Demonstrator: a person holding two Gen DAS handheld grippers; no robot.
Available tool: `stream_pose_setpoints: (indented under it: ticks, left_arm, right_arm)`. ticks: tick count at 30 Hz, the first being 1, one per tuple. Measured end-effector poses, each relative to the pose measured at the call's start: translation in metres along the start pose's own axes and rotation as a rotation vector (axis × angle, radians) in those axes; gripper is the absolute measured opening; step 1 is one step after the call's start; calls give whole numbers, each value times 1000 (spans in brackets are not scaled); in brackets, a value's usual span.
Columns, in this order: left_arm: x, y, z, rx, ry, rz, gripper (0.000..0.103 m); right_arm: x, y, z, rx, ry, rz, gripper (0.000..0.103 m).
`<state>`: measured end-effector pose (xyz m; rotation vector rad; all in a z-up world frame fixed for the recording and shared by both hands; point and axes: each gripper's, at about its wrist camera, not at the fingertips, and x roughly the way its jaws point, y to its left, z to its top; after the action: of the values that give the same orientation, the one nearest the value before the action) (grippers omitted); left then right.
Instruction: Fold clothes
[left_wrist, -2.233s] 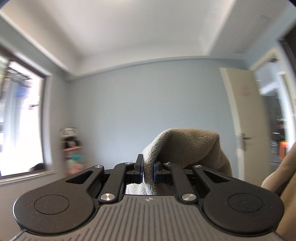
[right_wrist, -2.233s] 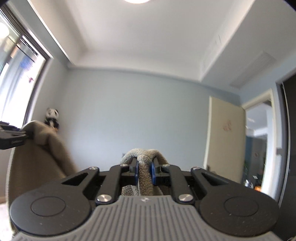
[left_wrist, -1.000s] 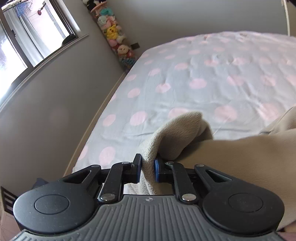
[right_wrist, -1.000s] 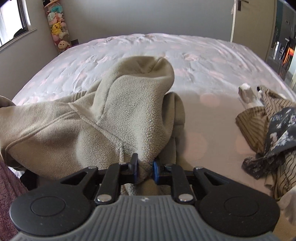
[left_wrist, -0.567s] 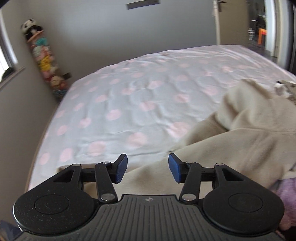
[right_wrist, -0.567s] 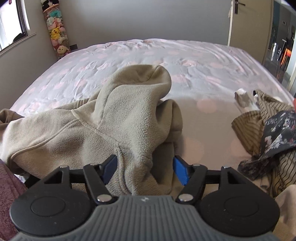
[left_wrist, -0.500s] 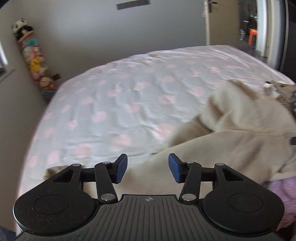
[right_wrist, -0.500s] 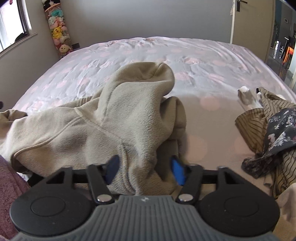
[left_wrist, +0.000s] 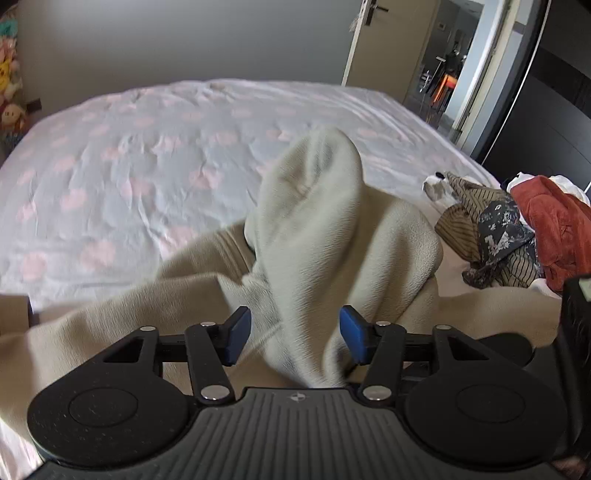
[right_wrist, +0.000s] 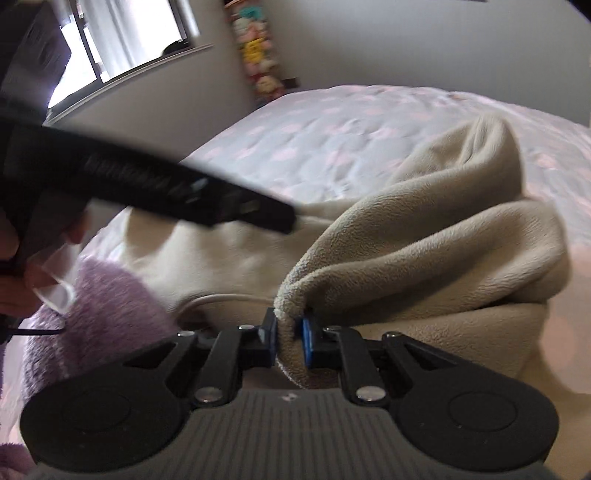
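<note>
Since half a second ago both wrist views have swung: the left gripper (left_wrist: 293, 339) now looks from the lower middle of its frame straight up the fleece (left_wrist: 332, 240), and its jaws have just been opening, so they stand about half apart with a fold of the cloth between the blue pads, not pinched. Meanwhile the right gripper (right_wrist: 289, 338) has just been closing, and its pads now press on a rolled edge of the same fleece at lower centre of its frame (a real grip, as far as the frame shows). That garment lies heaped on the bed (left_wrist: 129, 166), its peak toward upper centre and its flatter body running out to the lower left in the left view. From the right gripper the bulk lies ahead and to the right, with the left tool crossing the upper left of that frame. I judge the right hand is the one placed to draw the edge; the left must find a fresh hold first. A pile of other clothes (left_wrist: 517, 236) waits at right.
</note>
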<state>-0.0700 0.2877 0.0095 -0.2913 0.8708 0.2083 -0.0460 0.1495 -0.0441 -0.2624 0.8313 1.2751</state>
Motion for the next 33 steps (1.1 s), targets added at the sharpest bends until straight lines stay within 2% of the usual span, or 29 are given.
stream_pose_setpoints:
  ticks: [4, 8, 13, 17, 21, 28, 30, 31, 33]
  left_arm:
    - [13, -6, -14, -30, 70, 3, 54]
    - [29, -11, -25, -78, 137, -44, 55]
    - [43, -20, -33, -107, 177, -25, 55]
    - [43, -28, -38, -120, 187, -41, 56]
    - [49, -37, -43, -128, 208, -41, 56]
    - [61, -44, -44, -180, 227, -50, 56]
    - [63, -45, -44, -195, 207, -62, 44]
    - [63, -45, -44, -202, 190, -72, 22]
    - [58, -47, -43, -189, 140, -42, 16]
  right_arm:
    - [4, 9, -12, -55, 6, -39, 16]
    - [-1, 3, -16, -27, -7, -24, 21]
    - [-10, 5, -32, -40, -8, -7, 46]
    - [-30, 4, -44, -59, -1, -51, 49]
    - [-56, -2, -50, -69, -16, -161, 73]
    - [-75, -46, -50, -12, 15, -342, 74]
    - [-77, -59, -43, -24, 32, -377, 77]
    - [-78, -65, -41, -31, 37, -388, 79]
    - [-78, -76, -38, -32, 47, -379, 80]
